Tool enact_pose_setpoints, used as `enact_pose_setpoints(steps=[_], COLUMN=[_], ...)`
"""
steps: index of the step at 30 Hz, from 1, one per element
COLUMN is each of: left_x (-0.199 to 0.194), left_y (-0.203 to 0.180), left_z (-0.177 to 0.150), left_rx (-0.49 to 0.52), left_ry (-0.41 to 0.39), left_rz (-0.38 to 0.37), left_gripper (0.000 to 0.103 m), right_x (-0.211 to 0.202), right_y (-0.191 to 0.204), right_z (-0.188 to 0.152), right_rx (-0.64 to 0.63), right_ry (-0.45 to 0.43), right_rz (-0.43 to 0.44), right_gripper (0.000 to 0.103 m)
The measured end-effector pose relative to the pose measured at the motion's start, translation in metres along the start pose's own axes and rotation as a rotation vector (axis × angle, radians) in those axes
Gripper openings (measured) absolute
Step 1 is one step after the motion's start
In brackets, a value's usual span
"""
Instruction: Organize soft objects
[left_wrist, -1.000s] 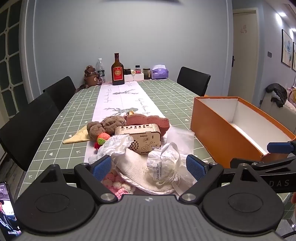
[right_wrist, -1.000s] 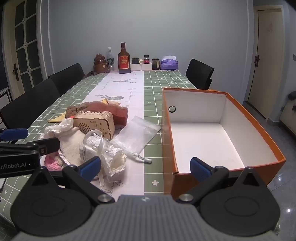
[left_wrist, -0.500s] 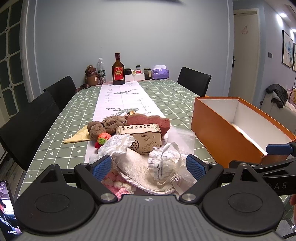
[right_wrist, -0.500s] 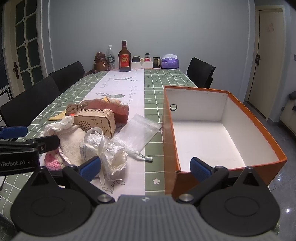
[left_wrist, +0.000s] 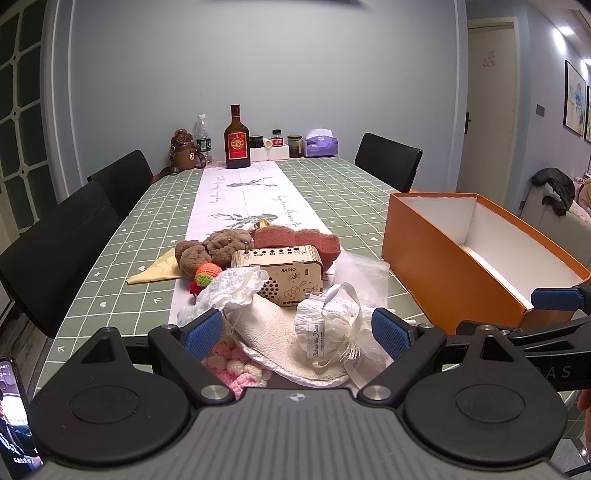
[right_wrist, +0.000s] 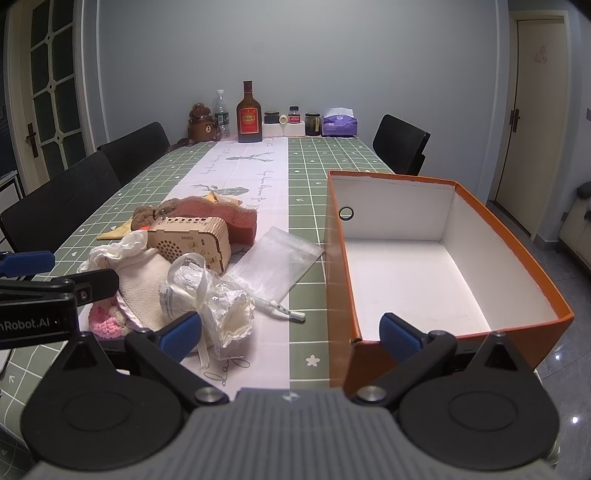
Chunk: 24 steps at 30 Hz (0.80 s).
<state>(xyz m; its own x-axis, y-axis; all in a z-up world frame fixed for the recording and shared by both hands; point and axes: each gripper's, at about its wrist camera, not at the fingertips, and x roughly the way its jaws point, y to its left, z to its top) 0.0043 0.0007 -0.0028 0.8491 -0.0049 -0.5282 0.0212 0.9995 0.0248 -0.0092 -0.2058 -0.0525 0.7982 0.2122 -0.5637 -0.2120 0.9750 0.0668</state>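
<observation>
A pile of soft things lies on the table runner: a white wrapped bundle with ribbon (left_wrist: 332, 328) (right_wrist: 207, 295), a cream cloth (left_wrist: 273, 332), a pink crochet piece (left_wrist: 232, 365), a brown plush (left_wrist: 214, 247) and a red sponge (left_wrist: 299, 240). A wooden radio (left_wrist: 288, 273) (right_wrist: 192, 243) stands among them. An empty orange box (left_wrist: 454, 266) (right_wrist: 443, 258) stands to the right. My left gripper (left_wrist: 295, 328) is open and empty, just before the bundle. My right gripper (right_wrist: 291, 328) is open and empty, near the box's front left corner.
A clear plastic bag (right_wrist: 277, 258) lies between the pile and the box. Bottles, jars and a tissue box (left_wrist: 321, 142) stand at the far end of the table. Black chairs (left_wrist: 59, 243) line the left side and far right.
Both grippers have risen and drawn back slightly; the table's objects sit a little lower in view. Nothing on the table has moved.
</observation>
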Motion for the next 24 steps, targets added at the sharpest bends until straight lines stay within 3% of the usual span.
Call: enact_pose_setpoints(steps=[24], left_x=[-0.0025], left_y=[0.0028], left_z=[0.0008], left_rx=[-0.007], left_ry=[-0.007], left_rz=[0.001], left_gripper=[0.103], right_x=[0.0006], right_y=[0.0008], right_z=[-0.0009], right_rx=[-0.003], right_ry=[0.0], right_rz=[0.002], right_gripper=[0.1])
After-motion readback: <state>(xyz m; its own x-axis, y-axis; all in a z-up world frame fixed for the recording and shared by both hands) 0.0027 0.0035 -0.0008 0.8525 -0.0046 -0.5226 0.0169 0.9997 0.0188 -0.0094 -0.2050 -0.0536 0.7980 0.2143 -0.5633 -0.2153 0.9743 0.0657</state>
